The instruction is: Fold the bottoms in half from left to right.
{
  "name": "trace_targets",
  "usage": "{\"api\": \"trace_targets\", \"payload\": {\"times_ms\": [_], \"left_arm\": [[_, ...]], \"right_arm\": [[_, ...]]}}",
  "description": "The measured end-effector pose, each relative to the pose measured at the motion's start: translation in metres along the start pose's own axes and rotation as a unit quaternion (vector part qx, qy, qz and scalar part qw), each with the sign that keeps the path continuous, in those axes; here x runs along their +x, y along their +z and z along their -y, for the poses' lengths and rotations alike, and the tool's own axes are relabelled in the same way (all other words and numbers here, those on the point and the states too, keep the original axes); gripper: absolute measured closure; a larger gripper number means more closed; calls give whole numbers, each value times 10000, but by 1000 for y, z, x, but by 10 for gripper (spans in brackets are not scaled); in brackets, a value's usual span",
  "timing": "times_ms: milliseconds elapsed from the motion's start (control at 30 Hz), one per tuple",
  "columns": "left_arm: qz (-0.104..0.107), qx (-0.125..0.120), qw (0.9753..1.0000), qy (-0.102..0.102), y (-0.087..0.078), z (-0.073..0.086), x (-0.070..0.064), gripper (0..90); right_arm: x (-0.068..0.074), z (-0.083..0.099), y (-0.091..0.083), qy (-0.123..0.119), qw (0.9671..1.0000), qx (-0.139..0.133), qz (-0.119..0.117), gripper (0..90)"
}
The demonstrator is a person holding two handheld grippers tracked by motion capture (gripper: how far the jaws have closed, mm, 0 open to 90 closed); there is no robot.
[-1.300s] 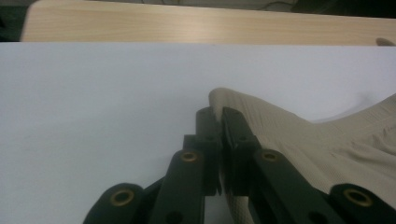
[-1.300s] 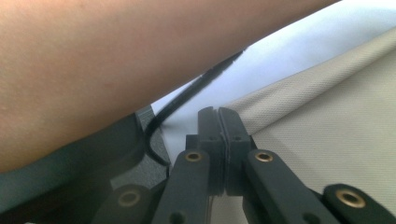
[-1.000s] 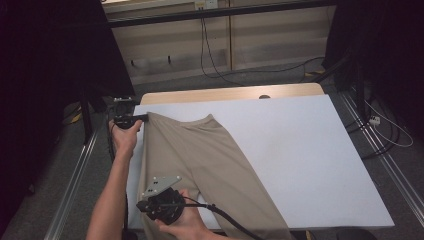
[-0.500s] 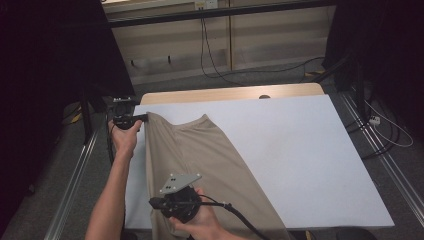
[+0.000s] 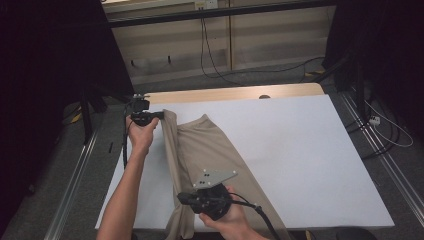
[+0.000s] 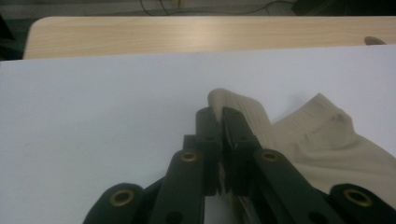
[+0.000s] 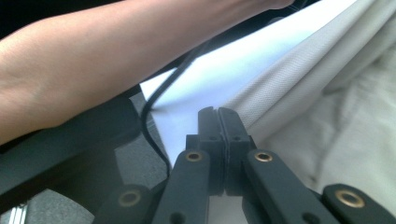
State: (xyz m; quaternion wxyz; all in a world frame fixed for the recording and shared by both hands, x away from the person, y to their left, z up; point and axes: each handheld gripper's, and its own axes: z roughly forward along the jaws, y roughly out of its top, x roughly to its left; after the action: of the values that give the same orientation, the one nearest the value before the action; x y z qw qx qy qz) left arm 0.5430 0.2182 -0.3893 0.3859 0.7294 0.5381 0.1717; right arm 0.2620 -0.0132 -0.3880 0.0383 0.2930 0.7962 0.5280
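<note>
White sheet (image 5: 300, 150) covers most of table; bare wood strip (image 5: 235, 94) at far edge w/ small dark hole (image 5: 264, 96). Beyond: wood wall panels (image 5: 260, 40), black cables (image 5: 210, 55) hanging to floor. Metal rails (image 5: 75, 185) along both sides. White plug (image 5: 374, 120) on floor, right.

A beige ribbed garment (image 5: 210, 155) lies lengthwise on the white table, its left edge folded over itself.

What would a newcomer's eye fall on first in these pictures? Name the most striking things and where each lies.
A beige garment lies stretched along the left half of the white table, running from the far left toward the near edge. The left gripper pinches its far corner, and the right gripper is shut at its folded left edge near the person.
</note>
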Motion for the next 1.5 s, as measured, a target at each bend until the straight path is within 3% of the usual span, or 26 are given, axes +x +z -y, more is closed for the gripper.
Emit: {"api": "trace_targets", "payload": {"times_ms": [67, 167, 233, 300, 567, 700, 833, 900, 1133, 1267, 1333, 1500], "left_arm": [[-1, 11, 10000, 1, 2, -1, -3, 864], [45, 53, 10000, 49, 11, -2, -14, 863], [40, 66, 10000, 57, 13, -1, -17, 863], [83, 131, 9998, 81, 18, 0, -22, 863], [153, 268, 9995, 95, 34, 3, -40, 863], [223, 295, 9992, 141, 42, 3, -50, 863], [355, 291, 9989, 88, 48, 2, -58, 862], [326, 338, 9989, 78, 55, 2, -62, 861], [341, 520, 9977, 268, 70, 5, -78, 853], [361, 493, 9979, 207, 76, 6, -82, 847], [330, 465, 9978, 330, 82, 6, -89, 835], [388, 485, 9974, 364, 90, 6, -96, 825]], "right_arm": [[-3, 2, -3, 20, 10000, -4, 36, 895], [-17, 12, -14, 274, 9996, 40, 47, 895], [-20, 14, -17, 303, 9995, 44, 90, 895], [-21, 18, -24, 172, 9996, 4, 212, 895], [-36, 37, -49, 484, 9980, -7, 399, 895], [-39, 39, -60, 420, 9978, -20, 518, 895], [-46, 45, -70, 461, 9968, -9, 653, 895], [-53, 50, -79, 534, 9956, -19, 766, 895], [-65, 64, -91, 677, 9927, 81, 995, 895], [-68, 68, -92, 695, 9918, 132, 1060, 895], [-69, 69, -94, 679, 9915, 130, 1103, 895], [-75, 70, -96, 679, 9902, 185, 1205, 895]]}}
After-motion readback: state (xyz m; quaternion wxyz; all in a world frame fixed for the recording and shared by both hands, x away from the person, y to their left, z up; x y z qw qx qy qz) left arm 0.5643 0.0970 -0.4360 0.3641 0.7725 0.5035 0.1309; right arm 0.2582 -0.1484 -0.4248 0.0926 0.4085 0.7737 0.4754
